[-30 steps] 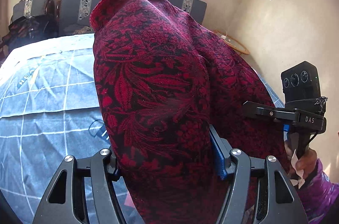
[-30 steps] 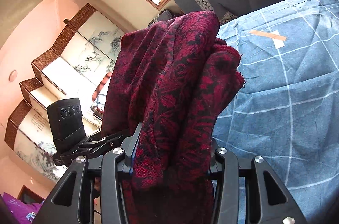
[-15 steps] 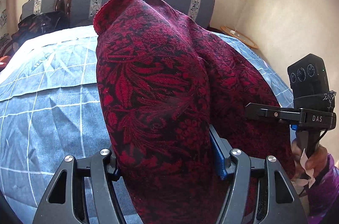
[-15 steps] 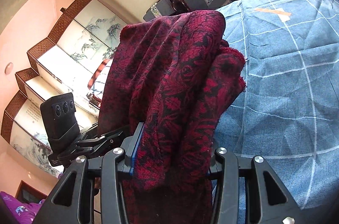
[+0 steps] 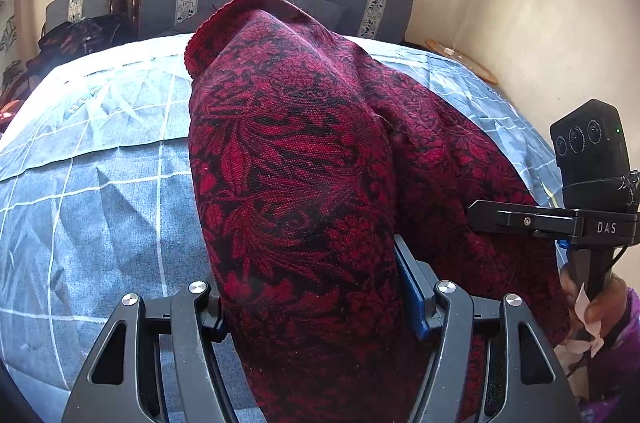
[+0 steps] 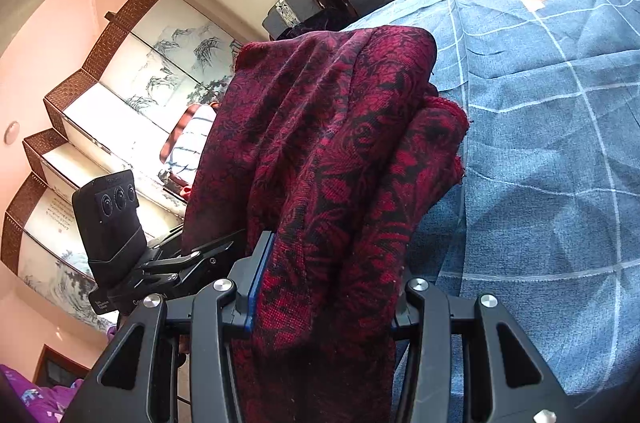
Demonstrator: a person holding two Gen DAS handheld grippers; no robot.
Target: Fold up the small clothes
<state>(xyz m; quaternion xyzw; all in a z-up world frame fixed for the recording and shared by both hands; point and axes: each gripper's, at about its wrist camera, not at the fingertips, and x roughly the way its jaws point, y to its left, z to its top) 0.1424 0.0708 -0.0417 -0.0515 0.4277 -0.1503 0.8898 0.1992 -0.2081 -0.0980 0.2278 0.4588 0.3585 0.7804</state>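
Item: red patterned cloth (image 5: 304, 183), carried low over blue checked bedspread (image 5: 100, 203).
My left claw (image 5: 316, 303) clamps one bunched end, my right claw (image 6: 324, 295) the other; both have sunk closer to the bed, so laying it flat seems next.

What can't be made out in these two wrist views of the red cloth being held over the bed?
- Left wrist view: left gripper fingertips and pads, buried in the red patterned cloth.
- Right wrist view: right gripper right finger, covered by the same cloth.
- Both views: the cloth's lower edge, cut off by the bottom edge.
- Both views: whether the cloth touches the blue checked bedsheet; the cloth itself hides this.
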